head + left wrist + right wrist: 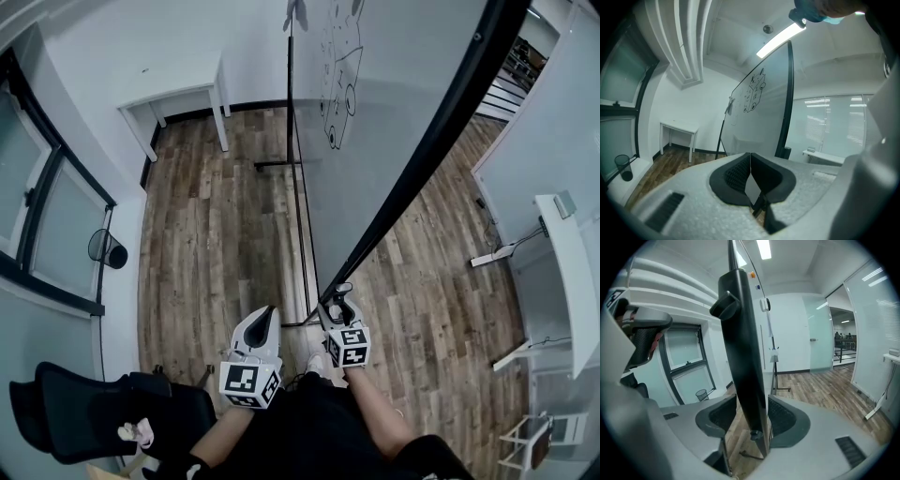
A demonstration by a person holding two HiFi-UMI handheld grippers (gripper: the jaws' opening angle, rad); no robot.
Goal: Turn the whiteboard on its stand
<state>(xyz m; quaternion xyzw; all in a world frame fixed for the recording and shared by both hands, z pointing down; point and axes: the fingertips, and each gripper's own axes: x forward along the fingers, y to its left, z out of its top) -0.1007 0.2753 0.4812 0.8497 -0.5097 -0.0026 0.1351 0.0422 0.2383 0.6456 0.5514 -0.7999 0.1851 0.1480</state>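
Observation:
The whiteboard [394,112] hangs tilted on its black stand [298,187], a drawing near its top. Its black frame edge [441,131] runs down to a low corner just ahead of me. My right gripper [341,292] is at that corner. In the right gripper view the frame edge [743,333] stands between the jaws [752,416], with a slim gap on the left side, so they are open around it. My left gripper [269,314] is held to the left of it, shut with nothing in it [750,168]. From there the whiteboard [759,117] shows ahead.
A white table [178,89] stands against the far wall. A black office chair [84,412] is at my near left, and a wire bin [108,248] sits by the window wall. On the right are a white desk [567,272] and a power strip [492,255] on the wooden floor.

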